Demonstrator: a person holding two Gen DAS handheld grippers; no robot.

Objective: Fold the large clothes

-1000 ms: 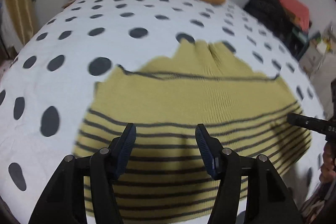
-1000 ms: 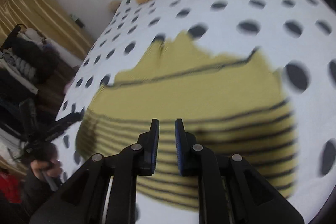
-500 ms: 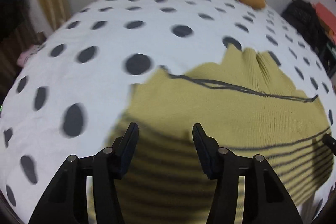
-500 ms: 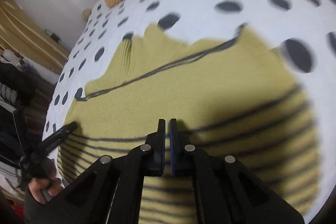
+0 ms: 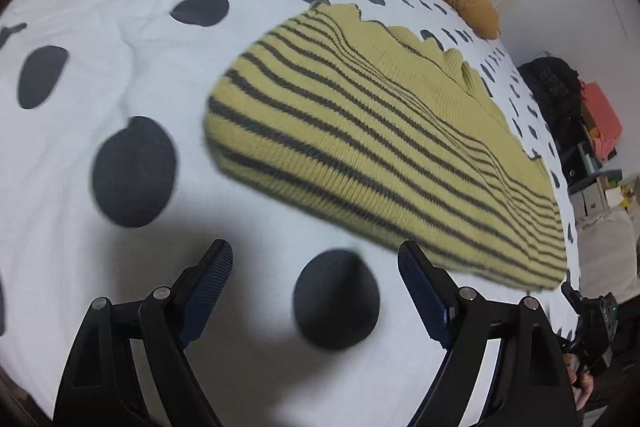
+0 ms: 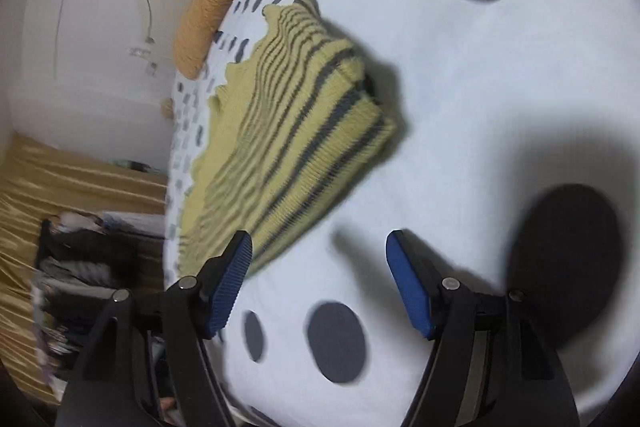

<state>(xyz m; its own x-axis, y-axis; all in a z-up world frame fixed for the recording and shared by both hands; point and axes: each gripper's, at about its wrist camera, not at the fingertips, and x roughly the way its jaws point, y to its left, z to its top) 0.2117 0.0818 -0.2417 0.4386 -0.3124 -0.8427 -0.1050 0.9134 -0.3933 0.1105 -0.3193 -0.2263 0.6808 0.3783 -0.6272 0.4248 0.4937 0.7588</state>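
sweater's folded over, both grippers backed off empty

left wrist: our left gripper (image 5: 316, 267) has just been opening, jaws wide over bare dotted bedspread (image 5: 120, 39), nothing between them; striped yellow sweater (image 5: 380, 147) lies doubled up just ahead. right wrist: right gripper (image 6: 320, 263) also just opened wide, empty, sweater (image 6: 296, 131) beside it. probably another fold left. no readable labels anywhere.

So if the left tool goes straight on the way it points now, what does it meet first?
Most likely the bedspread itself: between the fingers of the open left tool, whose jaws have just been opening, lies only white cloth with a dark dot. The striped yellow sweater lies further on and to the right, though depth is unclear.
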